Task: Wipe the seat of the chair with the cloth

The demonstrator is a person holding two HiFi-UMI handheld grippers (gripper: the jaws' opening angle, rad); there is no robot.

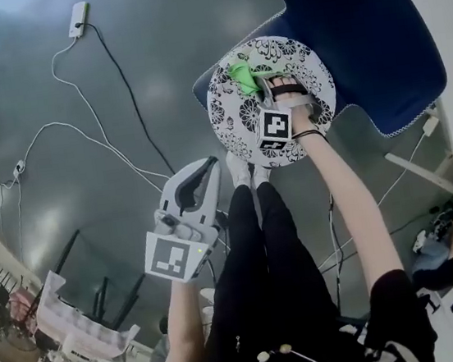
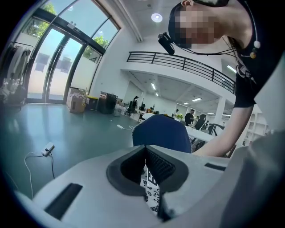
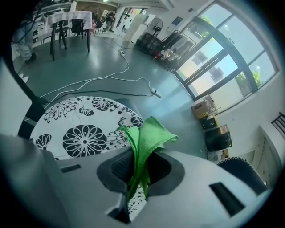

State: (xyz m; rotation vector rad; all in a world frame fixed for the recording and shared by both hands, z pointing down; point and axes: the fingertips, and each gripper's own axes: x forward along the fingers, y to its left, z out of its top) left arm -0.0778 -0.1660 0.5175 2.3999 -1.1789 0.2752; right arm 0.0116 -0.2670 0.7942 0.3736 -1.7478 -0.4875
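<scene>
The chair's round seat (image 1: 239, 116), white with black flowers, lies ahead of me in the head view. A green cloth (image 1: 244, 73) rests bunched on its far left part. My right gripper (image 1: 265, 88) is over the seat and shut on that cloth. In the right gripper view the cloth (image 3: 149, 133) sticks out folded from between the pads, above the flowered seat (image 3: 84, 133). My left gripper (image 1: 208, 167) hangs in the air left of the seat, nearer to me, shut with nothing in it. The left gripper (image 2: 145, 150) view shows its pads meeting.
A blue padded chair (image 1: 365, 42) stands right behind the seat and also fills the middle of the left gripper view (image 2: 162, 133). White cables (image 1: 79, 129) and a power block (image 1: 78, 17) trail over the grey floor at left. My feet (image 1: 246, 173) stand by the seat's near edge.
</scene>
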